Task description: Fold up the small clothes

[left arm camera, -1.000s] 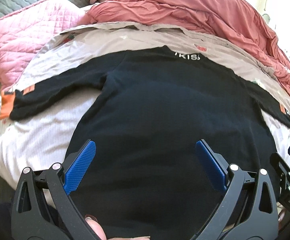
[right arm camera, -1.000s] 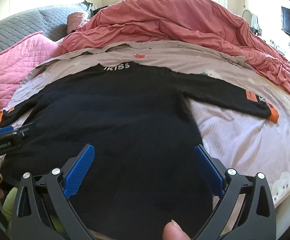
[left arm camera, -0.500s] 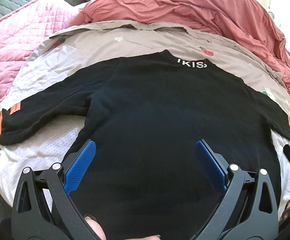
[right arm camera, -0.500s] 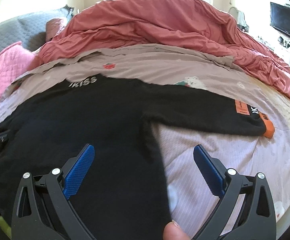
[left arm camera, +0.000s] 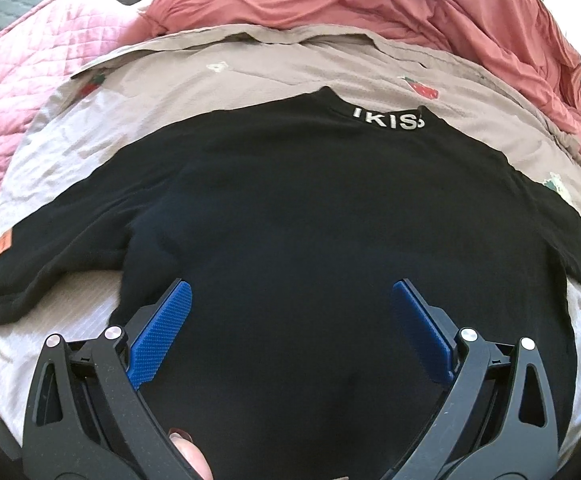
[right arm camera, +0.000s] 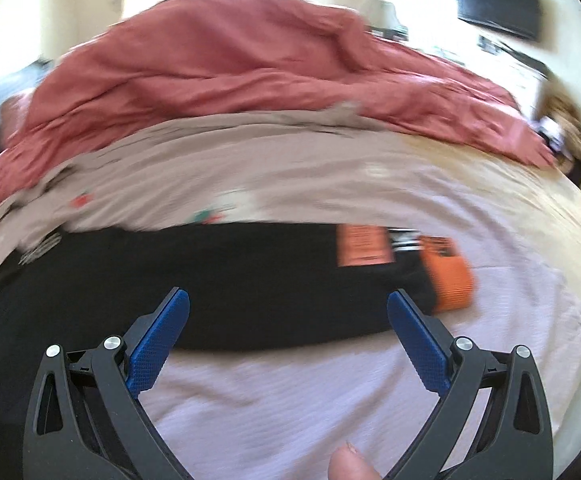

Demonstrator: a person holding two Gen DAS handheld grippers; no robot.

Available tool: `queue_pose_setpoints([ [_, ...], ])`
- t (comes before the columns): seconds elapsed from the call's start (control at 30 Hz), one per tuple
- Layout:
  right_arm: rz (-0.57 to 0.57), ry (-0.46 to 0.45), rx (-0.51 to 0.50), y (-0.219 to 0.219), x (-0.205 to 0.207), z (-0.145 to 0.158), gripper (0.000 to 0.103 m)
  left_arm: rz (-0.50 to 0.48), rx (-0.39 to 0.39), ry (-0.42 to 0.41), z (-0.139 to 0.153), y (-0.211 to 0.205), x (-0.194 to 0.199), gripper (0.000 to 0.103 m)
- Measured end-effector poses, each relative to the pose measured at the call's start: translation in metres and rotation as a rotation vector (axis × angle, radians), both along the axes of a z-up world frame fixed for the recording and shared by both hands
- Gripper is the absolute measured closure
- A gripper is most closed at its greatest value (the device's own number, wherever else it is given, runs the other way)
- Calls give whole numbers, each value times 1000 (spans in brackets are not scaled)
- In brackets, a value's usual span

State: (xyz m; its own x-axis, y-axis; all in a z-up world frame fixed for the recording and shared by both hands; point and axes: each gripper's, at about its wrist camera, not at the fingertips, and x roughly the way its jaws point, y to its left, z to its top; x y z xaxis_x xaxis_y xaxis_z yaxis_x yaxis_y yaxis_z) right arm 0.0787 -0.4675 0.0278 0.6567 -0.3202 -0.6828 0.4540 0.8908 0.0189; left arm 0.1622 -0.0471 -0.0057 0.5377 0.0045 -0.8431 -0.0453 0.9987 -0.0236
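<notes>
Black long-sleeved top spread flat, unfolded, on the printed bedsheet, both sets of tongs wide apart and empty above it.

Behind it lies a heaped red duvet, with a pink quilted pillow to one side. The top looks soft, light and limp, likely to sag and drag rather than hold a crease, so it wants gripping at an edge, not mid-panel. Its right sleeve stretches out sideways, ending in an orange cuff; that cuff seems the firmest hold. The right gripper hovers over this sleeve, while the left gripper hangs over the body near the hem.
</notes>
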Motion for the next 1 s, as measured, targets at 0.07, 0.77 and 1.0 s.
queue_pose_setpoints([
  [0.07,-75,16,7,-31,-4,-2,4,-7,-1,4,-2,-6,8,9],
  [0.77,-182,59,280,-151,-13,-45,74,-44,-35,-14,-31,-36,54,9],
  [1.0,-102,-1,205,-125,-2,-16,98,-76,-90,-38,-35,-26,51,9],
])
